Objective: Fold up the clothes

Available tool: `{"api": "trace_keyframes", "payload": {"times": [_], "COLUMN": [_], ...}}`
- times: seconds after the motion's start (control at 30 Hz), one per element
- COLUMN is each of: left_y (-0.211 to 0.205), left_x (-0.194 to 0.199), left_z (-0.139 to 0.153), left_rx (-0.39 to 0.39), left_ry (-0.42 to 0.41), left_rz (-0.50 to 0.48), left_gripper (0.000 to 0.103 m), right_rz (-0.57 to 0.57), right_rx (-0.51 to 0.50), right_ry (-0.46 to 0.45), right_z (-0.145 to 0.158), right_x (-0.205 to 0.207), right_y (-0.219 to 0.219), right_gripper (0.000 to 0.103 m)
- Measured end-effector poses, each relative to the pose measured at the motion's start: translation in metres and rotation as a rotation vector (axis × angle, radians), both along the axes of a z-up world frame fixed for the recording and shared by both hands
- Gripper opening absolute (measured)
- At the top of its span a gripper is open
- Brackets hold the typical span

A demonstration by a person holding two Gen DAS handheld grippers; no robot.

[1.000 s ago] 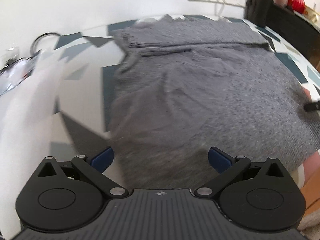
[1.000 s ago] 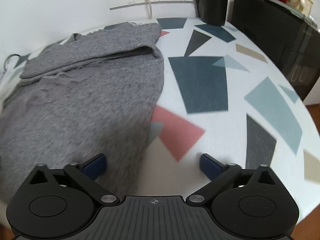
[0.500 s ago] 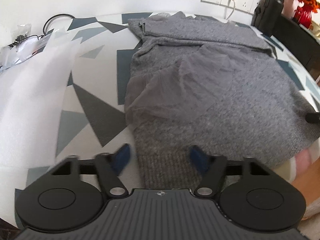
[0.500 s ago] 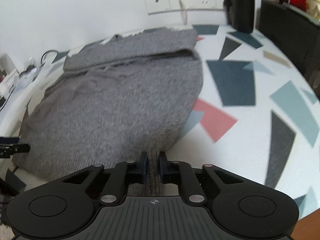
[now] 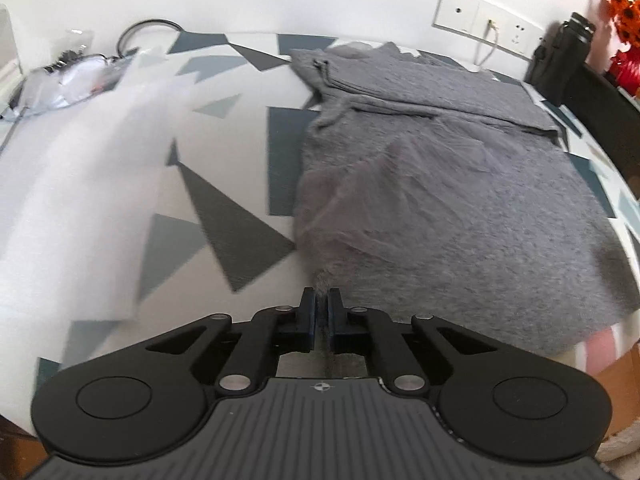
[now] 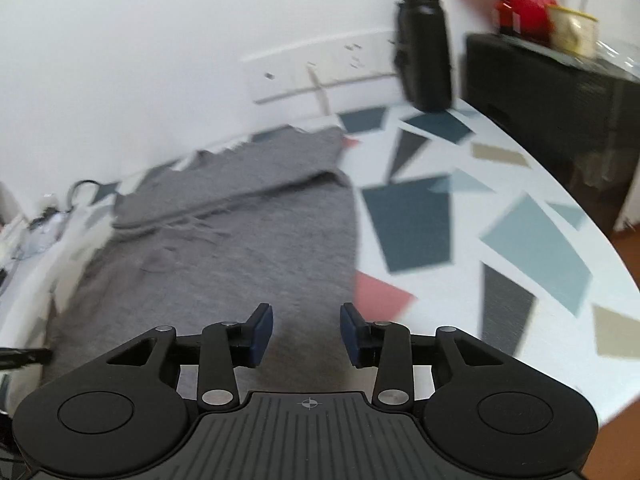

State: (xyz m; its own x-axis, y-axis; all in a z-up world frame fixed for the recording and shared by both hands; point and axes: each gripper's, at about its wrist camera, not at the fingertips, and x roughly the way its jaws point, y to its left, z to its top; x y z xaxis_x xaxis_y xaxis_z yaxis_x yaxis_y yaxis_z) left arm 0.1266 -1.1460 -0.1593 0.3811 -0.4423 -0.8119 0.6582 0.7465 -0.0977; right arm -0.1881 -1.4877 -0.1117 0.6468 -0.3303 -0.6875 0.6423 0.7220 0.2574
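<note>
so far the fold looks only begun. the grey knitted sweater point(image 5: 460, 184) lies spread over the white tabletop with dark, teal and pink geometric patches point(image 6: 520, 208), its body flat and running from 6 o'clock up toward 12 in both wrist views. at the far end, near 12 to 1 o'clock in the left view, a band of the knit is already doubled over on itself, which reads as a sleeve or the upper part turned in; i judge that as the one fold done.

the left gripper point(image 5: 322, 300) has its blue-padded tongs pressed together on the near left corner of the hem, a small tuft of grey fabric showing between them at 6 o'clock. the right gripper point(image 6: 306, 330) hangs over the near right part of the hem with its tongs spread and nothing between them; the knit sits under the gap, not in it.

what is left, as i judge it: the right side has to take the hem, then both corners must be carried toward 12 o'clock to halve the body, and probably one more fold after that.

a black cylindrical bottle point(image 6: 424, 48) stands by the wall at 1 o'clock, well apart from the sweater.
</note>
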Motion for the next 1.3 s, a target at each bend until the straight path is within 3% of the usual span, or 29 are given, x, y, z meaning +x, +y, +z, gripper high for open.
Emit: {"api": "trace_keyframes", "payload": {"times": [0.17,0.23,0.3,0.33,0.4,0.67,0.73,0.77,0.8,0.97,1.13,1.3], "left_y": [0.005,0.001,-0.003,-0.005,-0.009,-0.037,-0.039,-0.039,-0.038,-0.024,-0.009,-0.003], "left_x": [0.008,0.004,-0.001,-0.003,-0.005,-0.022,-0.025,-0.027,-0.027,-0.016,-0.009,-0.009], "left_z": [-0.001,-0.003,-0.003,-0.004,-0.006,-0.008,-0.009,-0.009,-0.008,-0.004,-0.001,-0.006], "left_rx": [-0.004,0.019,0.029,0.023,0.003,-0.001,0.001,0.001,-0.006,-0.081,-0.071,-0.04], "left_ry": [0.06,0.064,0.059,0.065,0.098,0.11,0.088,0.074,0.07,0.119,0.085,0.083], "left_rz": [0.031,0.025,0.016,0.01,-0.004,-0.039,-0.037,-0.034,-0.031,0.029,0.105,0.115], "left_gripper": [0.008,0.025,0.064,0.067,0.068,0.074,0.073,0.057,0.012,0.01,0.01,0.01], "right_rz": [-0.042,-0.014,0.018,0.035,0.071,0.127,0.115,0.107,0.098,0.044,-0.032,0.032], "right_rx": [0.045,0.063,0.082,0.079,0.049,0.013,0.033,0.043,0.05,0.055,-0.003,-0.041], "right_ry": [0.067,0.096,0.104,0.106,0.111,0.105,0.106,0.106,0.104,0.068,0.043,0.117], "right_z": [-0.027,-0.037,-0.044,-0.045,-0.044,-0.035,-0.038,-0.039,-0.04,-0.037,-0.03,-0.043], "right_x": [-0.011,-0.007,-0.002,0.002,0.012,0.028,0.026,0.024,0.022,0.013,0.003,0.014], "right_y": [-0.004,-0.001,0.005,0.008,0.016,0.017,0.013,0.011,0.009,0.0,-0.014,-0.015], "right_gripper": [0.037,0.039,0.04,0.039,0.018,0.016,0.017,0.019,0.022,0.036,0.043,0.045]}}
